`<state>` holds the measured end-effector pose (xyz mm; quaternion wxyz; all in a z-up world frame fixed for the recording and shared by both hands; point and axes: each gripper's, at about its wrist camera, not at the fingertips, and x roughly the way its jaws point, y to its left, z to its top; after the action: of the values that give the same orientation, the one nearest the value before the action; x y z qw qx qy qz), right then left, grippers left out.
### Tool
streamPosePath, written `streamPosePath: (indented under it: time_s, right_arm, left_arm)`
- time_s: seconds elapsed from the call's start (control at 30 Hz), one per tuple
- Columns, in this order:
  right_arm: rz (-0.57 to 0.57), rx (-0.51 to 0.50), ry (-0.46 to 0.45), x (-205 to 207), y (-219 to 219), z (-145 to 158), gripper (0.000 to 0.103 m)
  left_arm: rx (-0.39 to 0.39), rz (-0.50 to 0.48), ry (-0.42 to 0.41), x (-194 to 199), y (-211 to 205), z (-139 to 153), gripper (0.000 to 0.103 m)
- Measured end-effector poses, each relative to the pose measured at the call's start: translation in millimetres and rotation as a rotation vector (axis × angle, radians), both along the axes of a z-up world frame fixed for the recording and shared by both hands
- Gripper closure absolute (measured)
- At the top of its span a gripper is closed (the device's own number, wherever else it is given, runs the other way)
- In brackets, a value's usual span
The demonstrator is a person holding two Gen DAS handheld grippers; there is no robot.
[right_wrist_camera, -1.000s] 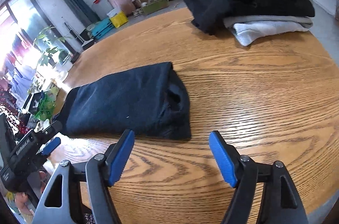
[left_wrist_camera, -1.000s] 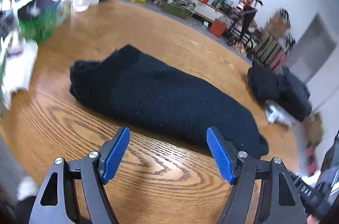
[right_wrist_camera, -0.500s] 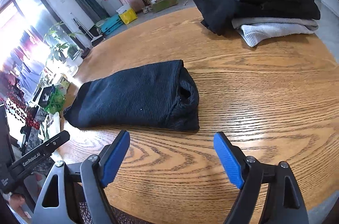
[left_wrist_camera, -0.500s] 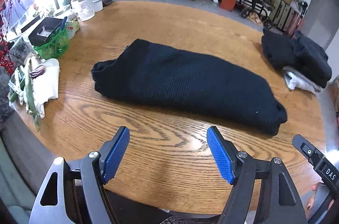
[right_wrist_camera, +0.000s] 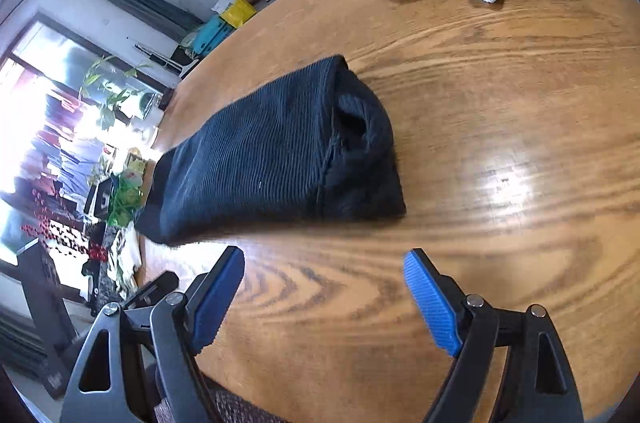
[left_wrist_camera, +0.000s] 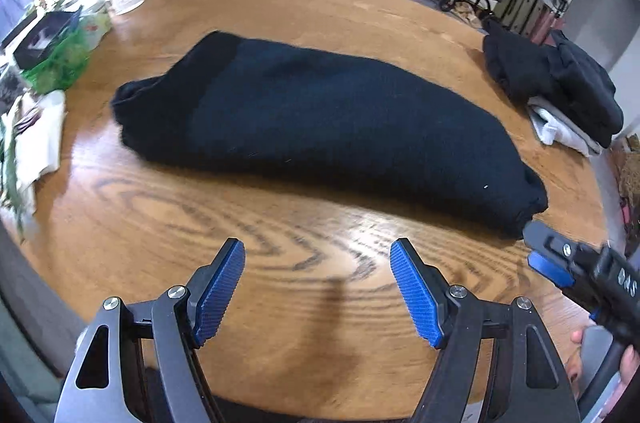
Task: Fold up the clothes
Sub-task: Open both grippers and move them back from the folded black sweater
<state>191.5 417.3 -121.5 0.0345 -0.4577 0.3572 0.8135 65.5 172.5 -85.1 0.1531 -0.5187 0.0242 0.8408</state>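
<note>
Since a second ago I've pulled both grippers back toward the near table edge, and the sweater (left_wrist_camera: 320, 127) now lies clear ahead of them, a long folded bundle mid-table (left_wrist_camera: 280, 303). Left gripper (left_wrist_camera: 318, 293) and right gripper (right_wrist_camera: 324, 297) both gape wide, holding nothing. A stack (left_wrist_camera: 560, 87) sits far right. If another fold is due, I'd pinch both near corners evenly, lift low, and keep the layers from sliding apart
</note>
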Motion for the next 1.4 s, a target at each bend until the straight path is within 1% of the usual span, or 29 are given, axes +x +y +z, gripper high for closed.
streamPosePath:
  time_s: [0.13, 0.2, 0.27, 0.3, 0.37, 0.47, 0.53, 0.6, 0.67, 0.77, 0.8, 0.83, 0.87, 0.93, 1.03, 1.07, 1.1, 1.13, 1.3, 1.37, 1.4]
  right_arm:
    - [-0.104, 0.027, -0.007, -9.8, 13.1, -1.4, 0.018]
    - [-0.121, 0.039, -0.011, -13.4, 16.2, -3.1, 0.018]
    - [-0.113, 0.045, -0.007, -17.0, 16.1, -3.8, 0.018]
    - [-0.109, 0.047, -0.005, -18.8, 16.0, -4.4, 0.018]
    - [-0.101, 0.043, -0.011, -24.2, 14.7, -8.9, 0.018]
    - [-0.076, 0.061, 0.0, -33.9, 9.6, -10.8, 0.017]
    - [-0.062, 0.05, 0.01, -38.5, 6.7, -11.8, 0.018]
    - [-0.057, 0.054, 0.01, -43.5, 5.5, -12.4, 0.018]
    - [-0.057, 0.046, 0.016, -47.1, 6.6, -13.5, 0.019]
    - [-0.068, 0.011, 0.031, -48.2, 9.4, -15.6, 0.02]
    - [-0.073, 0.004, 0.033, -46.8, 11.7, -14.8, 0.022]
    - [-0.076, 0.004, 0.033, -46.1, 11.8, -14.7, 0.023]
    - [-0.078, 0.003, 0.033, -45.3, 12.0, -14.6, 0.023]
    - [-0.078, 0.009, 0.037, -41.8, 11.7, -13.9, 0.023]
    - [-0.071, 0.026, 0.045, -39.1, 10.8, -13.9, 0.023]
    - [-0.068, 0.033, 0.047, -39.1, 9.9, -13.9, 0.023]
    - [-0.065, 0.038, 0.047, -39.1, 9.4, -13.8, 0.023]
    - [-0.062, 0.043, 0.047, -39.1, 9.0, -13.8, 0.023]
    - [-0.061, 0.043, 0.055, -38.0, 10.4, -13.9, 0.023]
    - [-0.066, 0.03, 0.068, -35.7, 12.3, -14.8, 0.023]
    - [-0.069, 0.023, 0.073, -34.6, 13.5, -15.3, 0.026]
  left_arm:
    - [-0.012, 0.0, 0.036, -8.3, 8.6, -2.0, 0.027]
    - [-0.019, 0.001, 0.054, -12.4, 12.9, -3.1, 0.027]
    - [-0.018, 0.002, 0.069, -16.7, 16.4, -3.9, 0.027]
    - [0.008, 0.009, 0.067, -19.7, 15.5, -3.6, 0.027]
    - [0.041, 0.017, 0.056, -25.9, 13.6, -3.1, 0.027]
    - [0.059, 0.025, 0.04, -32.7, 10.0, -4.9, 0.027]
    - [0.08, 0.035, 0.023, -37.1, 6.1, -7.1, 0.027]
    - [0.116, 0.05, -0.007, -42.4, 1.8, -9.3, 0.027]
    - [0.172, 0.058, -0.056, -51.5, 1.0, -9.6, 0.027]
    - [0.177, 0.0, -0.105, -68.3, 28.5, 1.7, 0.027]
    - [0.178, -0.019, -0.121, -73.9, 37.6, 5.5, 0.027]
    - [0.166, -0.04, -0.133, -78.6, 48.5, 9.2, 0.027]
    - [0.117, -0.068, -0.132, -80.9, 65.1, 12.3, 0.027]
    - [0.065, -0.149, -0.15, -87.0, 99.8, 15.6, 0.027]
    - [0.085, -0.216, -0.194, -89.6, 135.7, 20.1, 0.027]
    - [0.087, -0.23, -0.192, -87.9, 145.1, 22.5, 0.027]
    - [0.083, -0.246, -0.192, -86.3, 155.2, 24.3, 0.027]
    - [0.057, -0.263, -0.201, -84.6, 166.6, 23.1, 0.027]
    - [-0.117, -0.329, -0.294, -85.6, 220.8, -7.8, 0.027]
    - [-0.164, -0.34, -0.316, -85.5, 233.2, -16.3, 0.027]
    - [-0.177, -0.341, -0.321, -86.1, 238.0, -18.4, 0.027]
